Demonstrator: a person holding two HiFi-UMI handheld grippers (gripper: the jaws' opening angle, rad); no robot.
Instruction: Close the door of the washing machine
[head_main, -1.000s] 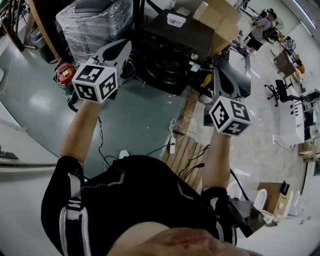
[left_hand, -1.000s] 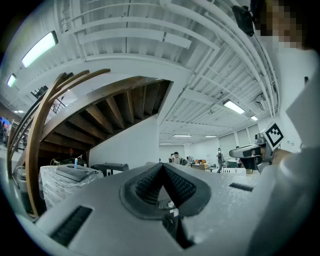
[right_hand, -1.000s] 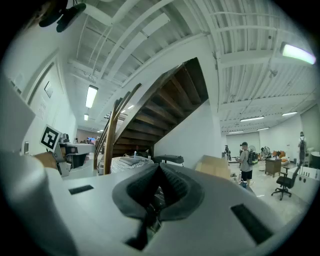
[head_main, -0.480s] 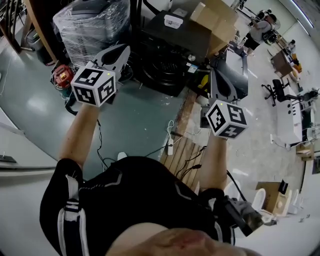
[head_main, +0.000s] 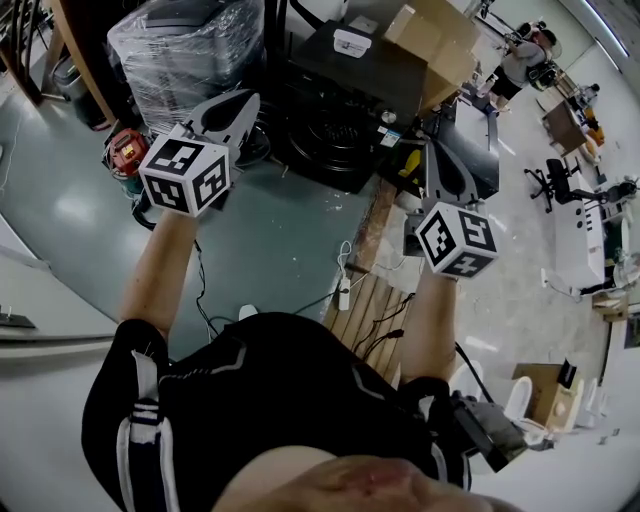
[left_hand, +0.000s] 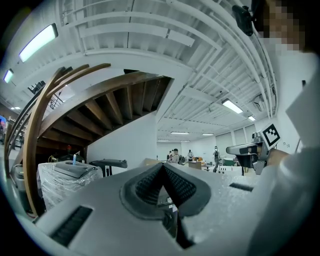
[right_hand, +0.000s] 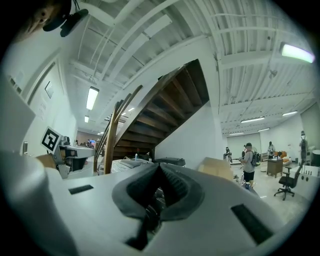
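Two grippers are up in front of the person (head_main: 270, 400), neither touching the washing machine (head_main: 320, 165). It is a black cabinet with a round ribbed drum opening (head_main: 338, 125) showing on top. It stands on the floor (head_main: 270, 230) straight ahead, between the plastic-wrapped appliance (head_main: 190, 50) on the left and the cardboard box (head_main: 435, 40) on the right. The door (head_main: 385, 70) reads as the dark flat panel with a white label (head_main: 352, 42) behind the opening; it is off the opening, so open. On the left gripper (head_main: 243, 103) the fingers (left_hand: 150, 186) are pressed together at the tips, nothing between them. On the right gripper (head_main: 445, 150) the fingers (right_hand: 176, 189) are likewise together and empty. The floor is smooth grey-green near the machine, paler and speckled on the right. A wooden slatted pallet (head_main: 372, 305) lies just in front of the person, with a white power strip (head_main: 344, 292) and black cables (head_main: 300, 300) beside it. A small red device (head_main: 128, 148) sits just left of the left gripper. It's a big open hall: wooden staircase (left_hand: 110, 107), white beamed ceiling (left_hand: 165, 45) with strip lights (left_hand: 37, 42), an office chair (head_main: 560, 182) and another person (head_main: 520, 55) well off to the right. Versus a second ago: both grippers are almost where they were, fingers equally closed, door in the same position.
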